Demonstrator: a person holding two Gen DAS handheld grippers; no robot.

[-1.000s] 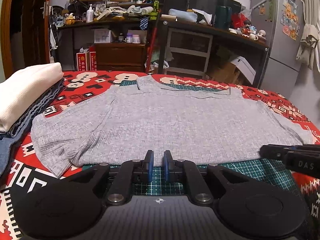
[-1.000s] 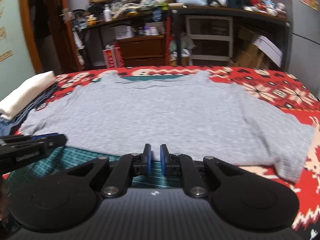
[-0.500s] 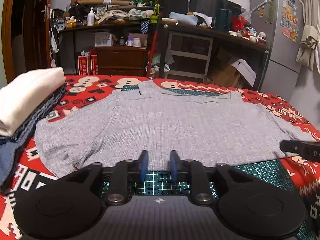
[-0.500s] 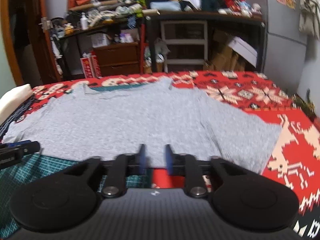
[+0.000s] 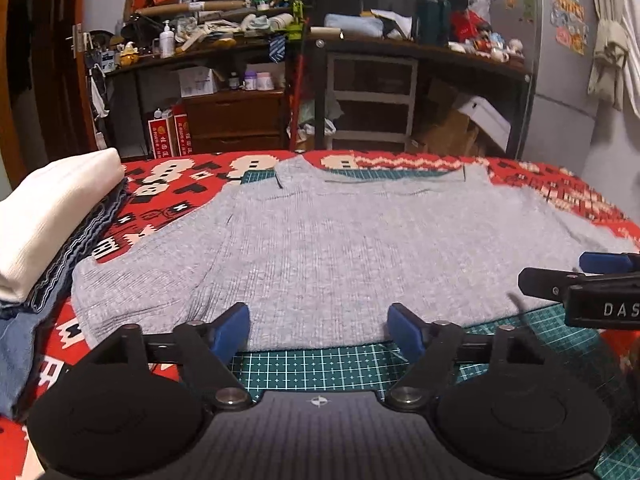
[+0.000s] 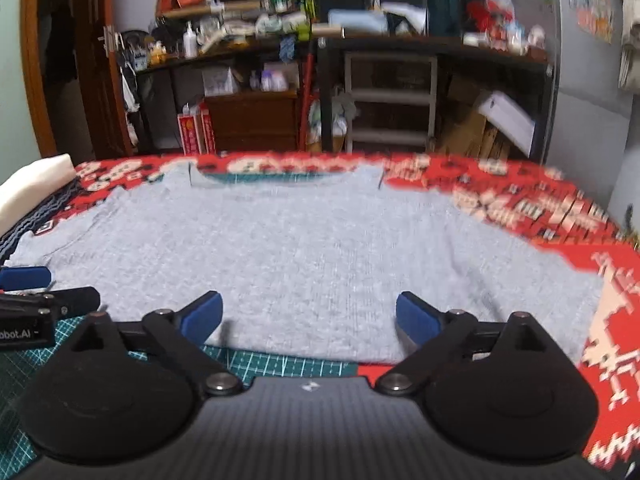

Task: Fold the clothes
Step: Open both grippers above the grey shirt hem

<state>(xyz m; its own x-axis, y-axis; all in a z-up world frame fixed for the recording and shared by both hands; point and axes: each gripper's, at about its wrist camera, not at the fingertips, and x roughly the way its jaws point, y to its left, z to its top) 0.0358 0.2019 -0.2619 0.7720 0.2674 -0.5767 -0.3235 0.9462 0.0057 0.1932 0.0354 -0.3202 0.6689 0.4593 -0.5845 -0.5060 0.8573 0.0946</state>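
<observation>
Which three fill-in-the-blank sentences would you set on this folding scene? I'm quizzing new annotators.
1. The shirt spread flat on the patterned cloth is ____ in colour.
2. Both the left gripper and the right gripper have their fingers ____.
3. The top item of the folded stack at the left is ____.
4. Under the shirt's near hem lies a green ____ mat.

Missing words: grey; open; white; cutting

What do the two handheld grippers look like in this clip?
Both the left gripper and right gripper are matte black, with round side discs, silver pivot bolts, a ribbed body and blue fingertip pads. White lettering marks their sides.
</observation>
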